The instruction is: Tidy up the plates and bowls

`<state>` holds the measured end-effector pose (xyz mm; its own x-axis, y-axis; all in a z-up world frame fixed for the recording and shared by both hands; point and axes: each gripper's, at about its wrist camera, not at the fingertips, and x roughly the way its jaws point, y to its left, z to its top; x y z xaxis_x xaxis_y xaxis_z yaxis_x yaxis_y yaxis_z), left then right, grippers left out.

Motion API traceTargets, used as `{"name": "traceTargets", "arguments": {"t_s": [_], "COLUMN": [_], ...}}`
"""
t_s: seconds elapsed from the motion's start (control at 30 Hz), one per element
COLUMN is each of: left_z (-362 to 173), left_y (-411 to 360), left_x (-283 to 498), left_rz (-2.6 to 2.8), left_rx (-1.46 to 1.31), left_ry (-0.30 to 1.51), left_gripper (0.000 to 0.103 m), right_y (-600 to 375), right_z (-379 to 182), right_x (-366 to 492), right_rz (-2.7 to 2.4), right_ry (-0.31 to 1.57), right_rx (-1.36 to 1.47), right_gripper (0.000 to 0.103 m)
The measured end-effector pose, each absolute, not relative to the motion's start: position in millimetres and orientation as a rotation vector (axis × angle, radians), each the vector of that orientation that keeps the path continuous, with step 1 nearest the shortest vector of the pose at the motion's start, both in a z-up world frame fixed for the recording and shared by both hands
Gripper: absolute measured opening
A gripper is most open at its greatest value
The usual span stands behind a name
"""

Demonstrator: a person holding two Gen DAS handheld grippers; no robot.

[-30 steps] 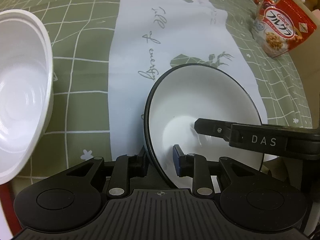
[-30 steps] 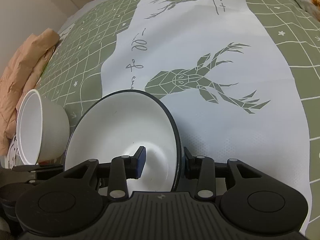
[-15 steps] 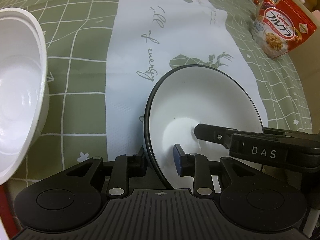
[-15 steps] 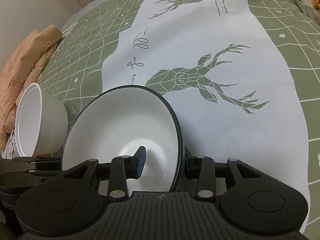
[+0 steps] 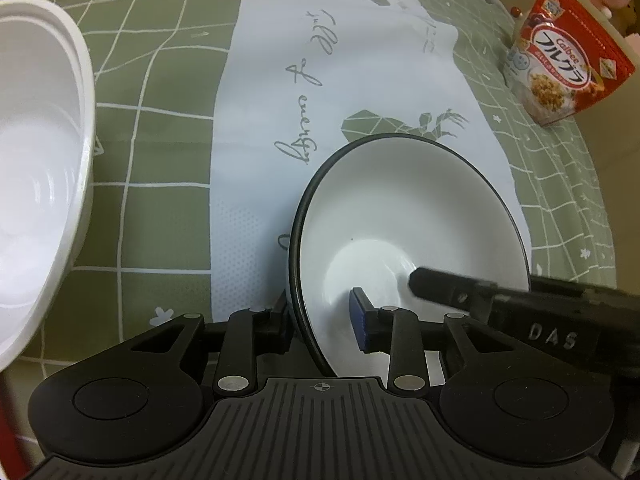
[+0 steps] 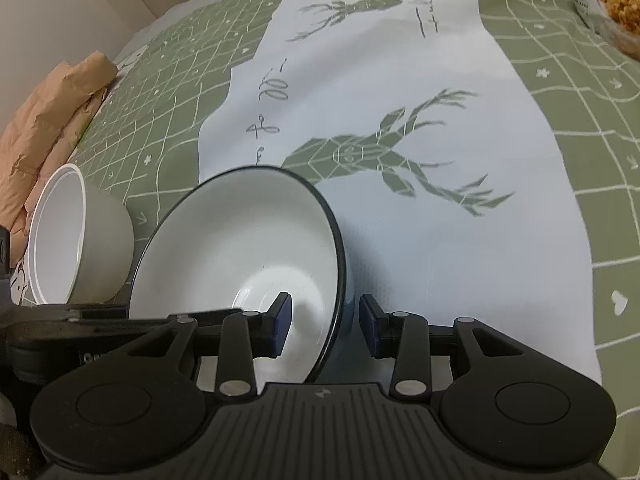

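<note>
— That dark-rimmed bowl [image 5: 408,216], is it glossy?
— Smooth white glaze, lower centre, tilted. The left claw [image 5: 320,320] and right claw [image 6: 325,322] both straddle its rim, slack. A ribbed plastic bowl [image 5: 36,184] sits far left.

You see a white bowl [image 5: 408,216] with a thin dark rim, and a plain white plastic bowl [image 5: 36,160]. Your tablecloth [image 5: 160,152] is sage green with a white grid, its white runner [image 6: 440,160] printed with green geometric deer. The cereal bag [image 5: 568,68] is red; the gripper pads [image 6: 280,322] are blue.
</note>
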<state>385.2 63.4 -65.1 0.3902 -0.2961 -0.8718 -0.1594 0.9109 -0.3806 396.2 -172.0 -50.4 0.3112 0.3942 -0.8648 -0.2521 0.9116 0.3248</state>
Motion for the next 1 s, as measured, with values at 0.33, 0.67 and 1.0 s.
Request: {"name": "traceTargets", "arguments": {"t_s": [0.33, 0.67, 1.0], "left_z": [-69.6, -66.8, 10.1], "left_y": [68.6, 69.7, 41.0], "left_x": [391.6, 397.6, 368.4], "left_rz": [-0.132, -0.103, -0.141], "left_rx": [-0.487, -0.532, -0.401], "left_ry": [1.191, 1.201, 1.034], "left_gripper": [0.036, 0.035, 0.035], "right_y": [-160.4, -167.4, -185.9], "right_z": [-54.2, -56.3, 7.1], "right_x": [392.9, 400.6, 373.7], "right_rz": [0.415, 0.419, 0.424], "right_ry": [1.160, 1.161, 0.992], "right_rx": [0.115, 0.188, 0.215], "right_gripper": [0.037, 0.037, 0.037]}}
